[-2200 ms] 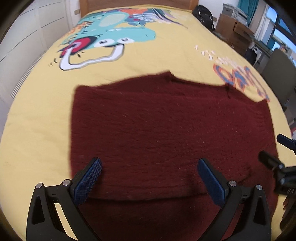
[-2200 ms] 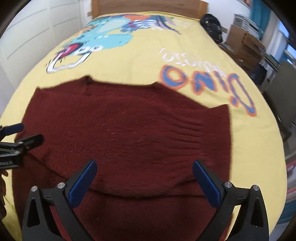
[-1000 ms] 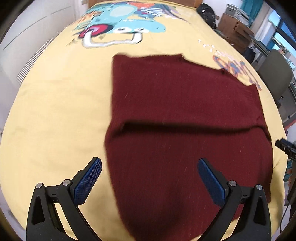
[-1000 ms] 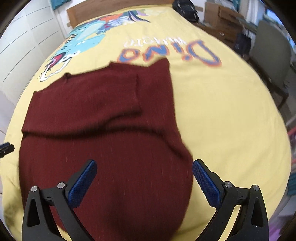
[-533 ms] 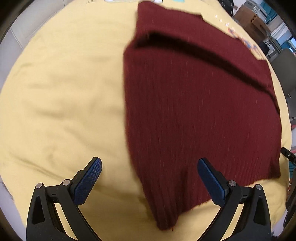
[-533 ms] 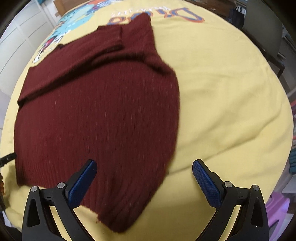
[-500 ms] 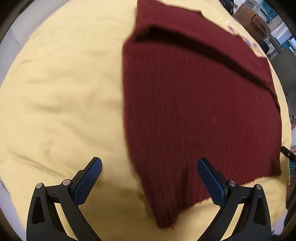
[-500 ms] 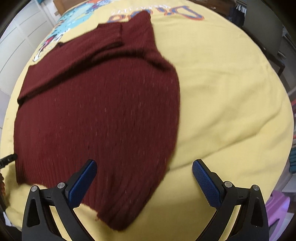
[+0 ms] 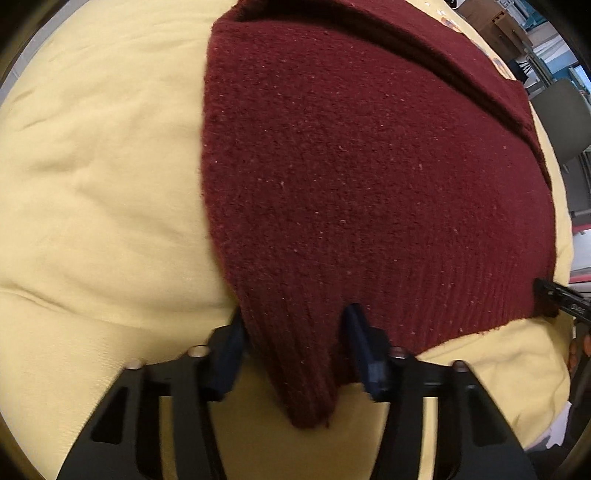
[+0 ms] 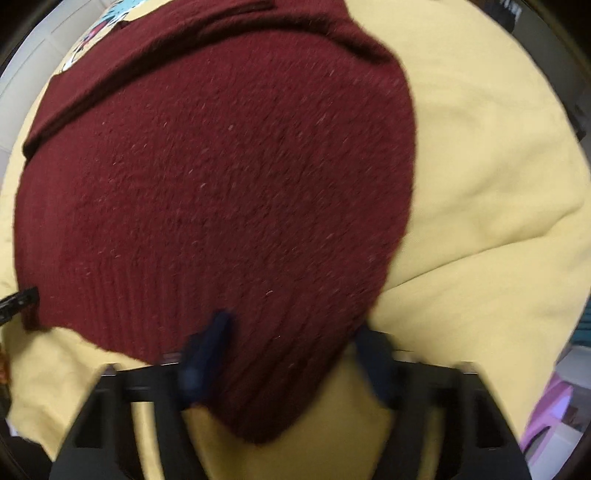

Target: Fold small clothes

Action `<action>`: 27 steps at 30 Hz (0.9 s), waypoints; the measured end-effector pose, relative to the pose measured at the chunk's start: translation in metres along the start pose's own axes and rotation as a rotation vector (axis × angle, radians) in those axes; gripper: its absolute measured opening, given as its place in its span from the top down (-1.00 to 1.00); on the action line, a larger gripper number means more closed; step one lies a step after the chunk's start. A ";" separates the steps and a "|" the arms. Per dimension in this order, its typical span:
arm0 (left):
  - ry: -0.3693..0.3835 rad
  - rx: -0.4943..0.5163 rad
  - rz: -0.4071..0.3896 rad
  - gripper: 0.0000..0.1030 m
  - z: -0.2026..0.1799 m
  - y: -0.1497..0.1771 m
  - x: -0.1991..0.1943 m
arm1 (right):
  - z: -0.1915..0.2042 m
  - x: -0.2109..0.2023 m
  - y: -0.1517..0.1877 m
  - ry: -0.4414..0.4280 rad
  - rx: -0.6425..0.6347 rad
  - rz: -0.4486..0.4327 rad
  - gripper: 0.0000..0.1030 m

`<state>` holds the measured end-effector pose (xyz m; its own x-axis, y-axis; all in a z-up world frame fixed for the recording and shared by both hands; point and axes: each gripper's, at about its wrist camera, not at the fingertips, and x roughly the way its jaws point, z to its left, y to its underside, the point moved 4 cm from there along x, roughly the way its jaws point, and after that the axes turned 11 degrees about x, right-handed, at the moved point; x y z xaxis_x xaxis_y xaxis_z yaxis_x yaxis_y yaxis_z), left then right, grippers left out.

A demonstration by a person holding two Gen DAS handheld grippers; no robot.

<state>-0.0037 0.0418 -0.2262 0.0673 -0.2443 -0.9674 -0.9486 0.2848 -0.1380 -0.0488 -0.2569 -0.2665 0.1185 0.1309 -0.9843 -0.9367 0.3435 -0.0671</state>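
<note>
A dark red knitted sweater [image 9: 369, 177] lies flat on a yellow bedspread [image 9: 92, 184], its far part folded over. My left gripper [image 9: 295, 332] is at the sweater's near left hem corner, its blue pads [image 9: 360, 343] half closed with the ribbed hem between them. My right gripper [image 10: 291, 343] is at the near right hem corner [image 10: 280, 387] in the same way, pads on both sides of the fabric; this view is blurred. The sweater [image 10: 221, 177] fills most of that view. Each gripper's tip shows at the edge of the other view.
The bedspread [image 10: 480, 166] falls away over the bed's near edge just below the hem. A grey chair [image 9: 569, 122] and cardboard boxes [image 9: 491, 26] stand right of the bed. A cartoon print [image 10: 92, 37] lies beyond the sweater.
Both grippers have dropped from above the sweater to its near hem corners, and their jaws have narrowed from wide open to straddle the hem fabric.
</note>
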 end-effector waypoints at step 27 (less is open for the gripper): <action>0.108 0.014 -0.389 0.83 0.020 -0.127 -0.136 | 0.015 -0.150 -0.108 -0.252 0.067 -0.404 0.77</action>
<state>0.1142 0.0577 -0.0819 0.3867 -0.4319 -0.8148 -0.8543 0.1649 -0.4928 0.0398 -0.2998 -0.1095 0.5526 0.1935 -0.8107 -0.7770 0.4715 -0.4171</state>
